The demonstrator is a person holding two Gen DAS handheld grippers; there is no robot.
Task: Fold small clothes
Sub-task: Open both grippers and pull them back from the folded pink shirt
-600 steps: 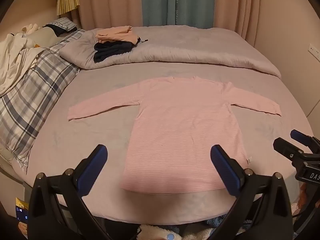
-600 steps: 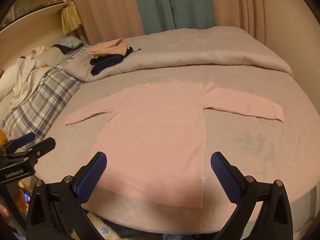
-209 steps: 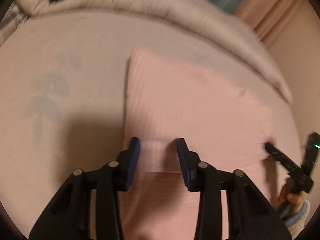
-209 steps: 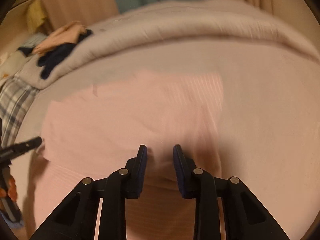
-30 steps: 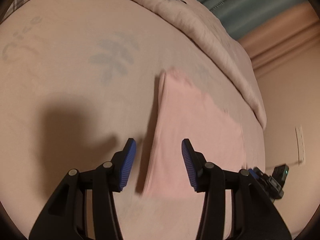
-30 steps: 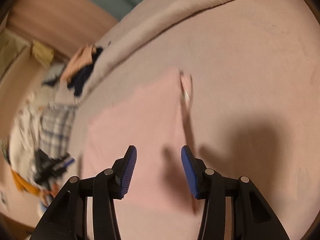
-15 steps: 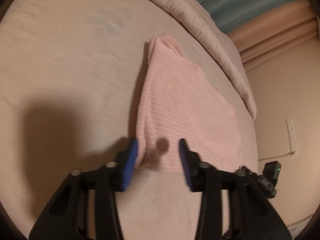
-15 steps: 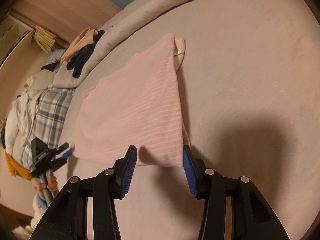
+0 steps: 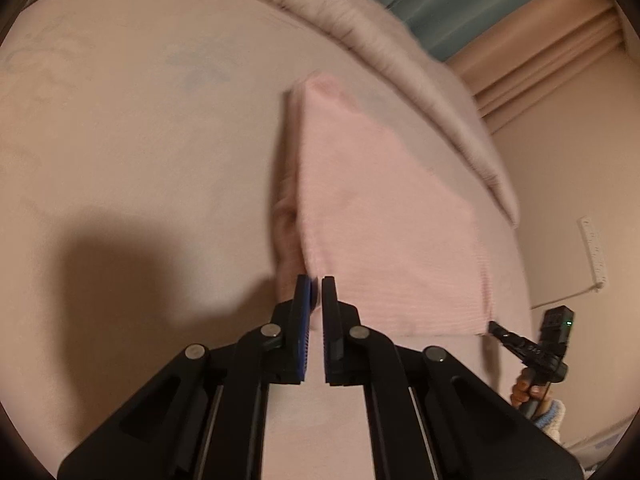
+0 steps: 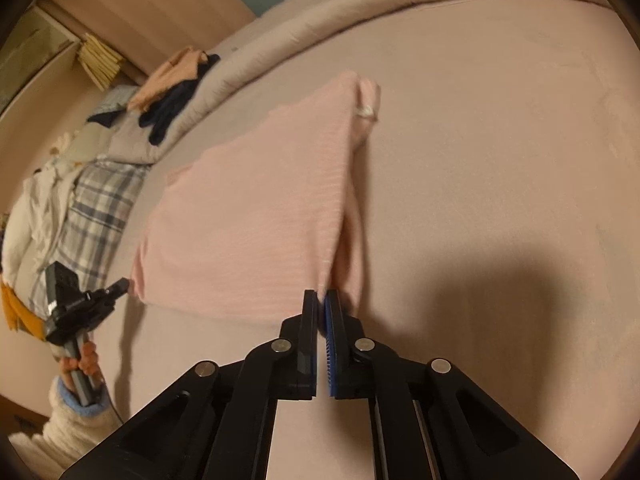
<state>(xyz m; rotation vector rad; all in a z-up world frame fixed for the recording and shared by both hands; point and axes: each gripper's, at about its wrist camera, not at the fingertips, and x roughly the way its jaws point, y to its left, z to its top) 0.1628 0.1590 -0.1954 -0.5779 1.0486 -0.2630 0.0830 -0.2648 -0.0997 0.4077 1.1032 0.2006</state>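
The pink long-sleeve top (image 9: 384,216) lies folded into a rectangle on the bed; it also shows in the right wrist view (image 10: 256,216). My left gripper (image 9: 316,280) is shut on the near left corner of the folded top. My right gripper (image 10: 321,294) is shut on the near right corner, where a fold of fabric stands up beside it. Each gripper shows in the other's view, the right gripper (image 9: 496,326) at the top's right corner and the left gripper (image 10: 120,284) at its left corner. A white care label (image 10: 366,111) shows at the far right corner.
A rolled grey duvet (image 9: 400,60) runs along the far side of the bed. A pile of dark and peach clothes (image 10: 176,84) sits on it. A plaid pillow (image 10: 92,208) and white bedding lie at the left. A wall socket strip (image 9: 594,252) is at the right.
Both grippers, open around the near corners half a second ago, have closed on the folded top's near corners. Over the last 20 seconds the spread top has become a folded rectangle.
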